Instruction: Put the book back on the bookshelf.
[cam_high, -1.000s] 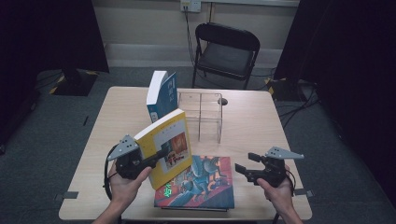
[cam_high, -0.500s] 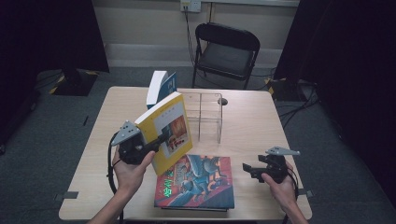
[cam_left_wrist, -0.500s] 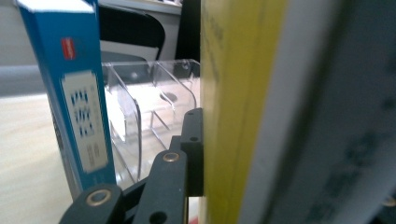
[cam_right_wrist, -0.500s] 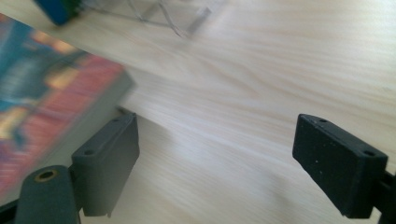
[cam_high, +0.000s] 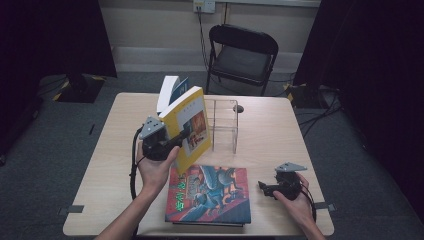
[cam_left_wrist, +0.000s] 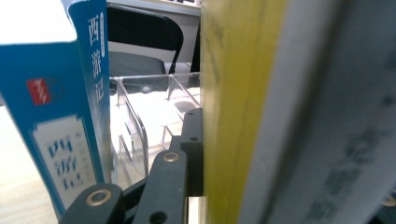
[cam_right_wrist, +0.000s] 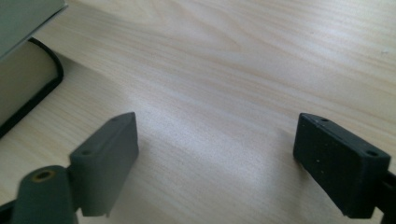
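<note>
My left gripper (cam_high: 176, 140) is shut on a yellow book (cam_high: 192, 125), held upright and tilted above the table. In the left gripper view one black finger (cam_left_wrist: 192, 140) presses on the book's yellow cover (cam_left_wrist: 224, 116). A blue book (cam_high: 172, 87) stands on end just behind it, beside a clear rack (cam_high: 225, 125). A colourful picture book (cam_high: 210, 195) lies flat near the front edge. To its right, my right gripper (cam_high: 263, 188) hangs low over the bare wood; its jaws have just been opening and stand open (cam_right_wrist: 215, 144) with nothing between them.
The blue book (cam_left_wrist: 60, 116) and the clear rack (cam_left_wrist: 140, 126) lie close ahead of the left gripper. A thick book's edge (cam_right_wrist: 23, 84) lies left of the right gripper. A black chair (cam_high: 242, 52) stands behind the wooden table (cam_high: 270, 130).
The left gripper has carried the yellow book up and away, toward the blue book and the rack. The right gripper has sunk toward the table beside the picture book.
</note>
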